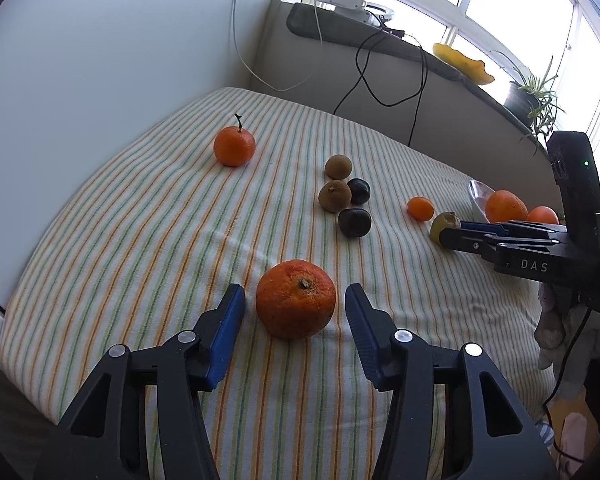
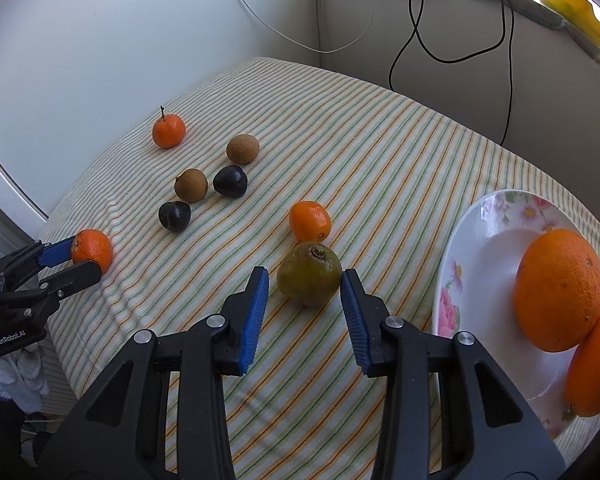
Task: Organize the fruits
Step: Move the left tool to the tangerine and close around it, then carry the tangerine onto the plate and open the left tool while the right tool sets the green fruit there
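Fruits lie scattered over the striped cloth (image 2: pixel 380 168) that covers the desk, and two oranges (image 2: pixel 560 292) already sit on the flowered plate (image 2: pixel 472 248) at the right. The left claw (image 1: pixel 295 300) brackets a mottled orange (image 1: pixel 296 298), its pads just clear of the skin. The right claw (image 2: pixel 304 280) stands likewise around a greenish fruit (image 2: pixel 309 274), holding nothing yet. Either round fruit could roll away if one pad touches first, and the soft, rumpled cloth may drag or bunch under the tips. A small orange fruit (image 2: pixel 310 220) sits just beyond and could be nudged. Cables hang down the pale wall below a bright window sill.
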### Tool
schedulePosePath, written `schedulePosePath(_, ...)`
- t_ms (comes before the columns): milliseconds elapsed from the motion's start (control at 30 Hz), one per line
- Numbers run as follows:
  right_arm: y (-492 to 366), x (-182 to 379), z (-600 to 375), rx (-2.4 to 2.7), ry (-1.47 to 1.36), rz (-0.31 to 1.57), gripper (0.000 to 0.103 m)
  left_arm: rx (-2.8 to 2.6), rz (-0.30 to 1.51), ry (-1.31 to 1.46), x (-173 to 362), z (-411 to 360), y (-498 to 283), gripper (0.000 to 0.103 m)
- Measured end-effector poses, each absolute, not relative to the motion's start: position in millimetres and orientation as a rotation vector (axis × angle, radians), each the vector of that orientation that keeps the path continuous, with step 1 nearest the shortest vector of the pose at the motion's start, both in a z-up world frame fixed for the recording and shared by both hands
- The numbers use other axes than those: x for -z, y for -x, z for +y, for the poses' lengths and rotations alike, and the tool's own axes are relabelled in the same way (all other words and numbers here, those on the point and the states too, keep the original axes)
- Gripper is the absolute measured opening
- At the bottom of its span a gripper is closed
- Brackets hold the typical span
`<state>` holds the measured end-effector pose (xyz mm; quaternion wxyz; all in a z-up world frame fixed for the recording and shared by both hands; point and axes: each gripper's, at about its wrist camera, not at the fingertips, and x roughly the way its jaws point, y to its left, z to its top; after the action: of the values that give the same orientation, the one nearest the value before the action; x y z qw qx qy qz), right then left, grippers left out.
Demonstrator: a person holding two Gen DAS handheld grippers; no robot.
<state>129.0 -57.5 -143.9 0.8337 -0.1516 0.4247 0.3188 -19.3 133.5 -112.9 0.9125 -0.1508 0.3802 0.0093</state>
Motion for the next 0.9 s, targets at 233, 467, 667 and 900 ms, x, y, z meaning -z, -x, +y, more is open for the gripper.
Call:
schedulePosePath(233,-132.1,149.4,-52.8,-0.656,0.339,0.901,0.034,-0.015,0.784,0.307,115.6,132.6,16.1,0.038)
schedulePosePath(467,-129.4,146.1,-49.1,-0.648,0.347,0.89,0.031,-0.012,0.774,0.314,113.0,133.1,18.5,0.038)
schedulePosePath(667,-126.1,141.5,-53.5,-0.66,0.321,0.885,0.031,-0.003,0.756,0.315,105.8,131.8,20.3,0.038)
schedulePosePath(900,-116.4,127.6,-65.5,-0.678,0.278,0.857,0.03,0.026,0.735,0.306,96.3,122.6,14.9,0.038)
